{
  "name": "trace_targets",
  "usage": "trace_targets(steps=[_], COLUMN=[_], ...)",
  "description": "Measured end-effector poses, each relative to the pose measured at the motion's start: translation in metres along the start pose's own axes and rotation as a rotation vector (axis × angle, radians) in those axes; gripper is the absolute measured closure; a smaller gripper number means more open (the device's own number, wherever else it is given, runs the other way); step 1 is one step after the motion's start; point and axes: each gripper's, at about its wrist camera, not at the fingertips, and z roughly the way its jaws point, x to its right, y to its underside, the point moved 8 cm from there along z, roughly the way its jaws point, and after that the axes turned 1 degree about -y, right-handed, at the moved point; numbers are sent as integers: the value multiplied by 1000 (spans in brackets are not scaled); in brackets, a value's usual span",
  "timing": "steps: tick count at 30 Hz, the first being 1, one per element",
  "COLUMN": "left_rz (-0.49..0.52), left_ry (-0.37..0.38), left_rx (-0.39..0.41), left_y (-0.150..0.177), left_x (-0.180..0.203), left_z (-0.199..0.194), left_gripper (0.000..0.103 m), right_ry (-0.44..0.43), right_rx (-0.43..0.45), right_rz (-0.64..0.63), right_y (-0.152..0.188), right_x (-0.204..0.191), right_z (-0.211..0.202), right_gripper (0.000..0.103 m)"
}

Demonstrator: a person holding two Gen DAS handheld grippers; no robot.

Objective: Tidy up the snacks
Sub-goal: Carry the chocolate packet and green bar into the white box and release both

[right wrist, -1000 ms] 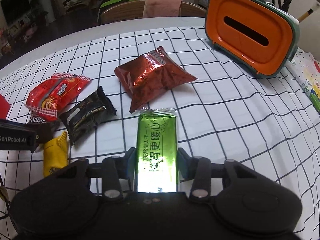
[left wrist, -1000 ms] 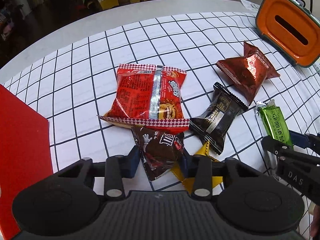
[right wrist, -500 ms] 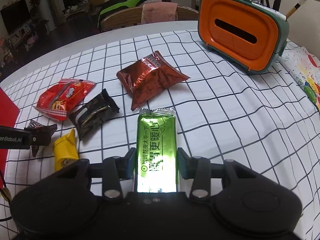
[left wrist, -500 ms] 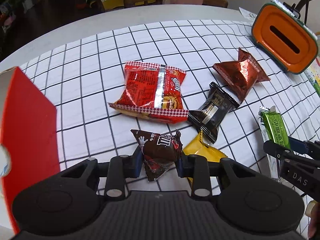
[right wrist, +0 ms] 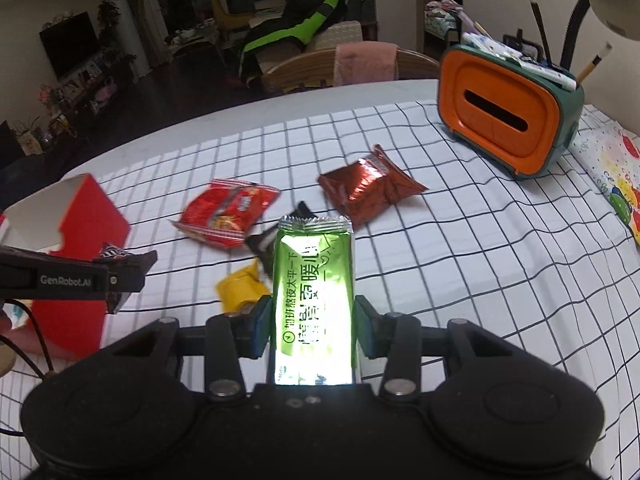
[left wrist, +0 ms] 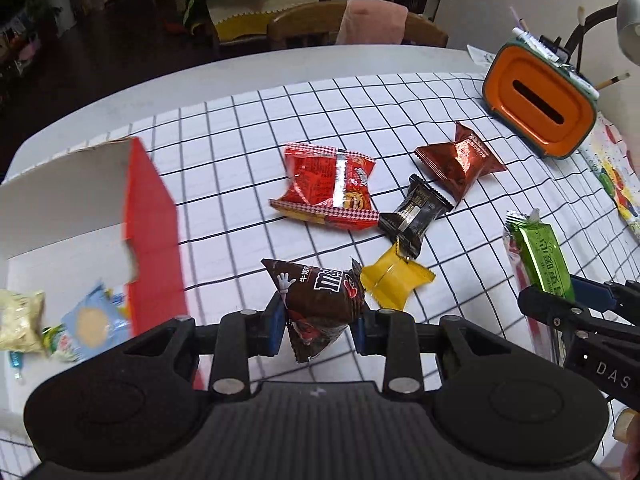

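Left gripper [left wrist: 320, 326] pinches the brown chocolate-candy pouch [left wrist: 318, 300] by its lower half, pads pressed into the wrapper, pouch clear of the cloth. Right gripper [right wrist: 312, 326] clamps the green bar packet [right wrist: 313, 280] across its width, the top seal sticking out ahead of the jaws, also off the table. The red box [left wrist: 150, 216], open top, stands just to the left of the left gripper; a pale packet and a blue-and-white one already lie inside, so it reads as the destination. Judgement: the step in hand is carrying both packets to that box. To do it well: bring the brown pouch over the box wall before releasing, since it hangs below the pads and could catch the torn cardboard edge; let go only once it is over the opening. Take the box one gripper at a time so the two do not collide. Farther out on the checked tablecloth [left wrist: 224, 148] wait a yellow packet [left wrist: 394, 282], a black packet [left wrist: 414, 212], a red checker-edged bag [left wrist: 328, 184] and a copper foil packet [left wrist: 460, 160]. Orange tissue box [left wrist: 540, 112] at the far right: leave alone.
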Motion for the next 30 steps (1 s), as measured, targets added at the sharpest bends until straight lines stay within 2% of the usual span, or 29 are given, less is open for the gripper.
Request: trace_targets(steps=[16, 30], left_rz=[-8, -72], left_ry=[-4, -74], left_rx=[66, 109], left_y=[21, 33], left_x=[-69, -161], left_z=[-76, -106], left_gripper=[71, 71], right_ry=[-62, -124], right_rx=[46, 45], right_rz=[-114, -197], right_y=[-4, -17], right_x=[-106, -201], right_z=[-40, -29], right_gripper=[62, 62])
